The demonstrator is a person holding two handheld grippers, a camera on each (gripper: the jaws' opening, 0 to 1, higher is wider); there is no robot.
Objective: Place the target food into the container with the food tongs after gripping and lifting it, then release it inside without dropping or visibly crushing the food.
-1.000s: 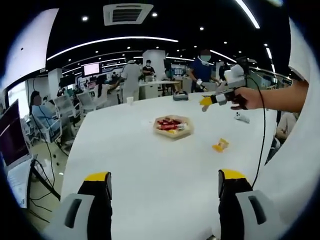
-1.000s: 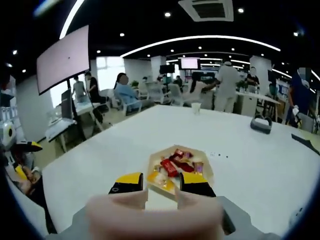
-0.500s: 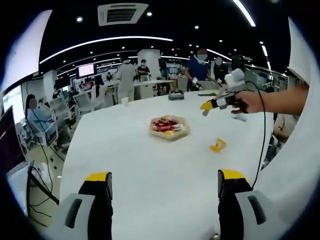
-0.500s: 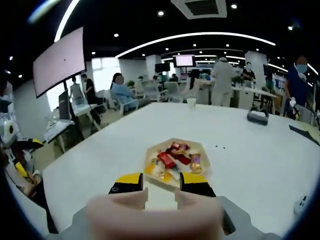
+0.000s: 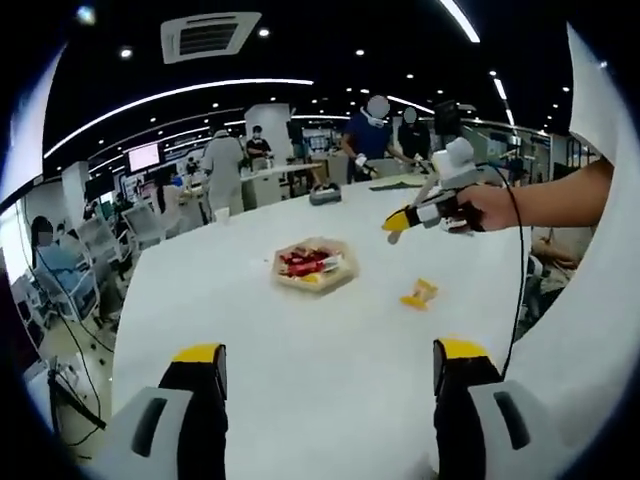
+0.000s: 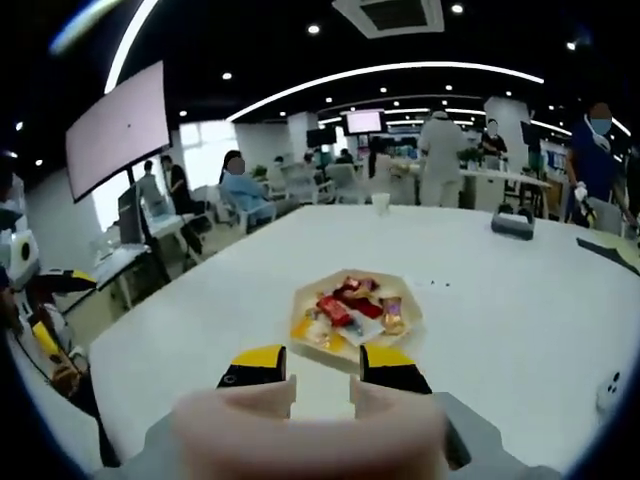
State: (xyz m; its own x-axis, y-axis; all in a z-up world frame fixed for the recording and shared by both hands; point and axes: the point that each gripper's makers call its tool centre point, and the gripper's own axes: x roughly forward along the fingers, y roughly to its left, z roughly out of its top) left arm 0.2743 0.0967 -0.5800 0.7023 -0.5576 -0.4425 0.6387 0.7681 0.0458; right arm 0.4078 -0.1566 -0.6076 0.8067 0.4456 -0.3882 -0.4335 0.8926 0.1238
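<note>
A shallow hexagonal tray [image 5: 335,283] [image 6: 352,275] holding several wrapped candies sits mid-table. A small yellow food piece [image 5: 418,293] lies loose on the white table, to the right of the tray in the left gripper view. My left gripper [image 5: 328,385] is wide open over bare table, well short of both. A hand holds my right gripper [image 6: 323,372] [image 5: 395,222] above the table; its jaws stand a narrow gap apart with nothing between them, and the tray lies just beyond the tips.
The large white table [image 5: 300,340] [image 6: 500,300] drops off at its left edge towards chairs and cables. At the far end are a white cup [image 5: 222,214] [image 6: 381,203] and a dark object [image 5: 323,196] [image 6: 511,222]. Several people stand behind.
Both views have drifted a little; in the right gripper view the tray sits slightly farther from the jaws. Neither gripper's jaw gap has changed, and the tray and yellow piece stay put.
</note>
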